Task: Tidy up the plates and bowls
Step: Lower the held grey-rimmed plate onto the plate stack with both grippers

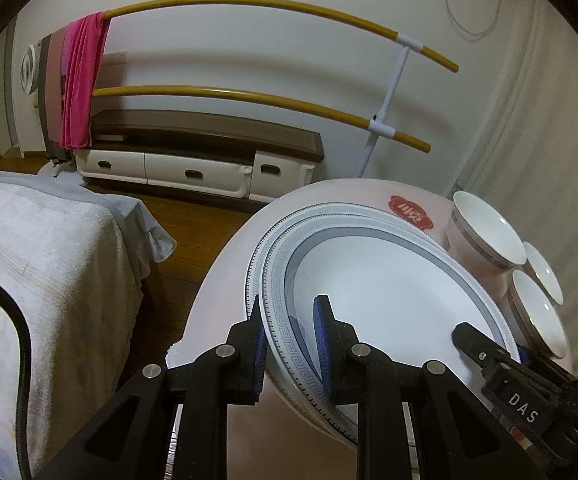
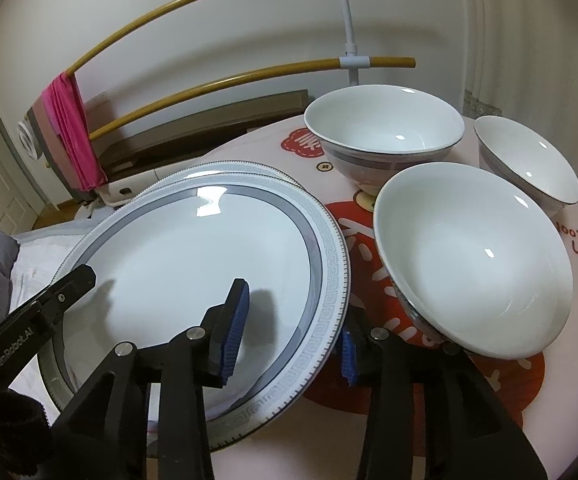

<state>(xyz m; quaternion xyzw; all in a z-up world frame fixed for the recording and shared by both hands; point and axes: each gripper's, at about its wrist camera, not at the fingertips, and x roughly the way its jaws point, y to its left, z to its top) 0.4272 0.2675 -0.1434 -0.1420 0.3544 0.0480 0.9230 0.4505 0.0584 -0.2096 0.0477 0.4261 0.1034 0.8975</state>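
Top plate (image 2: 193,256), stacked on second plate (image 2: 245,168), rim straddled unclenched by left gripper (image 1: 291,340) and right gripper (image 2: 293,328); three bowls (image 2: 473,256) crowd beside plate.

Left tool (image 1: 291,344) spread partway, blue pads (image 1: 323,344) straddling a plate (image 1: 389,280) rim, one finger outside, one inside, not clearly pressing. Right tool (image 2: 289,334) likewise parted across the opposite rim, one pad (image 2: 233,330) over the plate's well, the other below the edge. Both reach forward from opposite sides.
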